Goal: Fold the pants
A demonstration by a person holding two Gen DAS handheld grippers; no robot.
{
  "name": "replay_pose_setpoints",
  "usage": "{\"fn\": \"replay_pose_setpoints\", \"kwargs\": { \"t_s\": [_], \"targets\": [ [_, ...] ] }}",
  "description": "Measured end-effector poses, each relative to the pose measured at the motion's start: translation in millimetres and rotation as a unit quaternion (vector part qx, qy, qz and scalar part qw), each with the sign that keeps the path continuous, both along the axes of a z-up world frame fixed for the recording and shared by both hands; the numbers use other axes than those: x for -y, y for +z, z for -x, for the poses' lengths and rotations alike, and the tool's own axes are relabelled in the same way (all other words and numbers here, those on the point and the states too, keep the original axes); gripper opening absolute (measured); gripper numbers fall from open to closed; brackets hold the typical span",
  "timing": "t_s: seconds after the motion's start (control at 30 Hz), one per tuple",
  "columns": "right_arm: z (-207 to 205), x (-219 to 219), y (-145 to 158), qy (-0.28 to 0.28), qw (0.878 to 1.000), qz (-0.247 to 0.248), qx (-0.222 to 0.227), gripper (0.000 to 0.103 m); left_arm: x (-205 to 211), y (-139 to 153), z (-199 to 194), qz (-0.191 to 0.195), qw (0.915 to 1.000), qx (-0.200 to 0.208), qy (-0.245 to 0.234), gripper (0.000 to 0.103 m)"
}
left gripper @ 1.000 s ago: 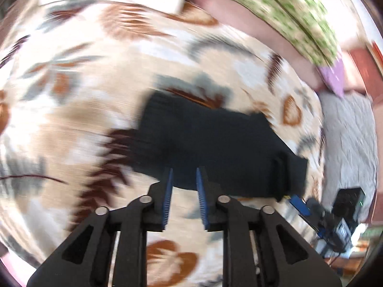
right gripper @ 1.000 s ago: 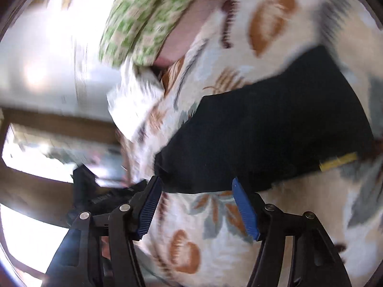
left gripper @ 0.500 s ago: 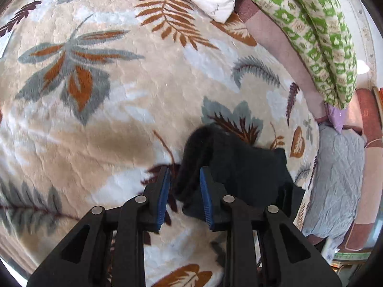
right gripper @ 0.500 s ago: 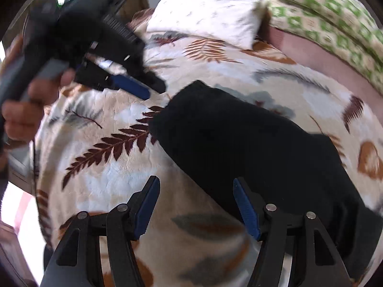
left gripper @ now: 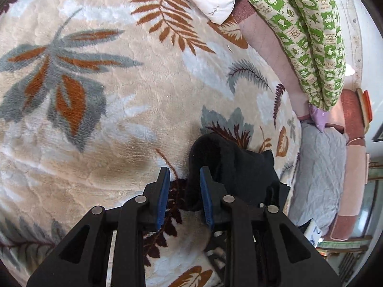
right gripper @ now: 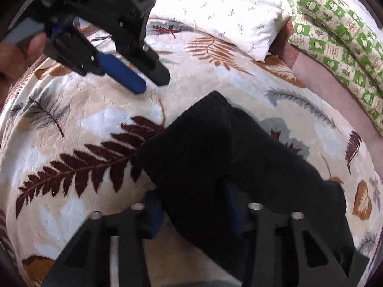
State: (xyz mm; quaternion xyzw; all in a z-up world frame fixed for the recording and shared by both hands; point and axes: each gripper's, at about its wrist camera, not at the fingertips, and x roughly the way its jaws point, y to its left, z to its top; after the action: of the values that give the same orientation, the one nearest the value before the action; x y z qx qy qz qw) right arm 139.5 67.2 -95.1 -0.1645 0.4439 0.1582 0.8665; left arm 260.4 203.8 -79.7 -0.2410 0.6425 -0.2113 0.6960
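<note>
The black pants lie bunched on the leaf-patterned blanket; they also show in the left wrist view. My right gripper has its jaws apart with a thick fold of the pants between the blue pads, which the cloth partly hides. My left gripper is open and empty, left of the pants' raised edge. In the right wrist view the left gripper hovers above the blanket, up and left of the pants.
A white pillow and a green patterned quilt lie at the bed's far side. A grey cover and furniture sit past the bed's right edge in the left wrist view.
The right gripper has moved in over the pants' edge and narrowed around a fold. The left gripper has drawn back from the pants, and the cloth has bunched up.
</note>
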Motion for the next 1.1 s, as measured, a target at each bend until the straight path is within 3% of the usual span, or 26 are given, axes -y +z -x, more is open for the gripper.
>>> {"fn": "replay_pose_setpoints", "kwargs": {
  "t_s": [0.03,0.07,0.2,0.43,0.53,0.67,0.8,1.0,1.1],
  "targets": [
    [-0.1,2.6,2.8,0.001,1.000,-0.004,0.004,0.017,0.3,-1.8,-0.8,0.005,1.0000,-0.002,-0.001,0.023],
    [-0.8,4.5,5.0,-0.001,1.000,-0.007,0.008,0.016,0.9,-3.9,-2.0,0.009,0.9999,-0.003,-0.002,0.023],
    [5.5,19.9,17.7,-0.005,0.999,-0.043,0.032,0.013,6.2,-13.5,-8.3,0.048,0.9987,-0.011,-0.007,0.023],
    [6.3,19.0,13.3,0.001,0.998,-0.062,0.025,0.013,20.4,-33.3,-11.9,0.099,0.9946,-0.029,-0.013,0.023],
    [5.7,20.2,12.1,-0.001,0.997,-0.073,0.021,0.013,17.3,-38.4,-10.1,0.133,0.9908,-0.028,0.006,0.034],
    [5.6,21.9,12.0,-0.002,0.996,-0.081,0.021,0.013,10.8,-43.6,-6.4,0.174,0.9842,-0.020,0.026,0.034],
    [5.0,23.1,11.0,-0.004,0.996,-0.087,0.016,0.013,3.0,-47.0,-1.3,0.233,0.9721,-0.013,0.029,0.034],
    [2.8,22.9,8.7,-0.008,0.996,-0.093,0.007,0.013,21.2,-45.7,-2.3,0.193,0.9811,-0.012,-0.015,0.035],
    [2.6,22.6,8.8,-0.008,0.996,-0.093,0.005,0.014,32.1,-44.3,-2.3,0.168,0.9853,-0.008,-0.029,0.044]
  ]
}}
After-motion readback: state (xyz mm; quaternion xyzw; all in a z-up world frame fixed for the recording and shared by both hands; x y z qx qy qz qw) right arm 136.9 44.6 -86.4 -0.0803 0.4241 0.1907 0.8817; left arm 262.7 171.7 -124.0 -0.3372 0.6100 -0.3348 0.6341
